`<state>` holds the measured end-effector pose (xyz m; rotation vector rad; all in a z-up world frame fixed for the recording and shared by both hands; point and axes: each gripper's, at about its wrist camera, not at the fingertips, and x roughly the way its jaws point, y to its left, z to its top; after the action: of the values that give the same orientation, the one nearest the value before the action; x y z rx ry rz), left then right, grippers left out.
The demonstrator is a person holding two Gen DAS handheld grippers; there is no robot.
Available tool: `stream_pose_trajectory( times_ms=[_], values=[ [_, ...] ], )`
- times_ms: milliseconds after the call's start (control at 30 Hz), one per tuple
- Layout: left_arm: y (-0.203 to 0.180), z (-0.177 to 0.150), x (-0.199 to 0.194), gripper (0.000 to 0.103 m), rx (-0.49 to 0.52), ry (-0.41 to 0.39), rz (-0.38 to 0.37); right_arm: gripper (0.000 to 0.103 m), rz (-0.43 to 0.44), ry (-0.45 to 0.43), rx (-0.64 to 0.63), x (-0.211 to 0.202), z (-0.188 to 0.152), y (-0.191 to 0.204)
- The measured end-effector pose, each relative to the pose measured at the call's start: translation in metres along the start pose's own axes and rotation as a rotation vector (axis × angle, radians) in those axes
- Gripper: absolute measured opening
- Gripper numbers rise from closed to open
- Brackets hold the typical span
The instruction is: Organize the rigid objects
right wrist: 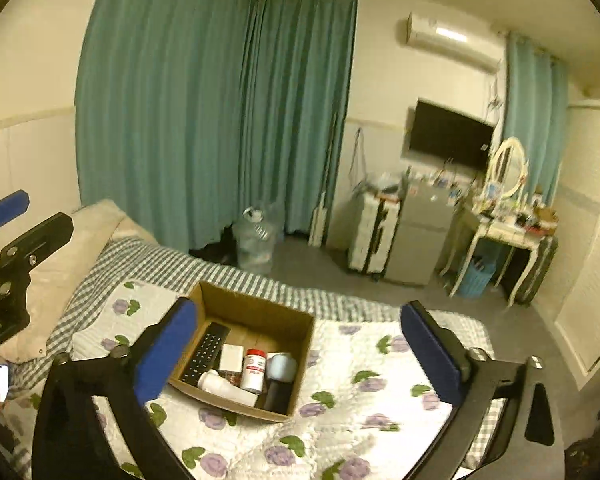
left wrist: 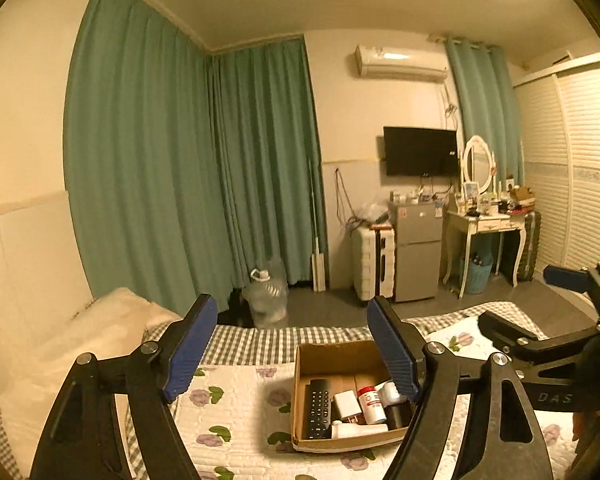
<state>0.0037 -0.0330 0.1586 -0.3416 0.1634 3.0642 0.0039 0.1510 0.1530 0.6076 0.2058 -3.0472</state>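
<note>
A cardboard box [left wrist: 306,364] [right wrist: 256,304] sits on the floral quilt on the bed. Inside it lie a black remote [left wrist: 317,408] [right wrist: 205,354], a white adapter [left wrist: 347,404] [right wrist: 231,358], a red-capped white bottle [left wrist: 371,403] [right wrist: 255,368], a white bottle on its side [left wrist: 360,429] [right wrist: 226,389], a pale round jar [right wrist: 282,365] and a black object [right wrist: 279,396]. My left gripper [left wrist: 292,356] is open and empty above the box. My right gripper [right wrist: 296,354] is open and empty above the box; it also shows at the right of the left wrist view [left wrist: 540,300].
A pillow [left wrist: 80,340] lies at the bed's left. Beyond the bed stand a water jug [left wrist: 266,300], a white suitcase [left wrist: 372,264], a small fridge [left wrist: 418,252] and a dressing table [left wrist: 486,224]. Green curtains hang behind.
</note>
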Motion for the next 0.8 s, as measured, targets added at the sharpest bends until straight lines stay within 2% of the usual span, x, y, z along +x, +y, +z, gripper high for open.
stream_pose_trajectory(
  times_ms=[200, 333, 433, 567, 700, 800],
  values=[
    [0.0, -0.014, -0.015, 0.08, 0.021, -0.002, -0.016, 0.103, -0.022, -0.071, 0.038, -0.044, -0.013, -0.004],
    [-0.009, -0.048, -0.013, 0.08, 0.029, 0.018, -0.011, 0.103, 0.003, -0.162, 0.083, -0.051, -0.04, -0.006],
    [-0.014, -0.079, -0.005, 0.08, 0.023, 0.016, -0.002, 0.103, -0.015, -0.22, 0.083, -0.039, -0.068, 0.001],
    [-0.01, -0.115, 0.011, 0.08, -0.003, 0.042, 0.003, 0.103, 0.016, -0.16, 0.099, -0.005, -0.099, 0.007],
    [-0.007, -0.13, 0.026, 0.08, -0.022, 0.082, 0.014, 0.103, 0.01, -0.077, 0.152, 0.027, -0.126, 0.008],
    [-0.008, -0.136, 0.035, 0.08, -0.022, 0.123, -0.007, 0.103, 0.004, -0.011, 0.156, 0.047, -0.136, 0.013]
  ],
)
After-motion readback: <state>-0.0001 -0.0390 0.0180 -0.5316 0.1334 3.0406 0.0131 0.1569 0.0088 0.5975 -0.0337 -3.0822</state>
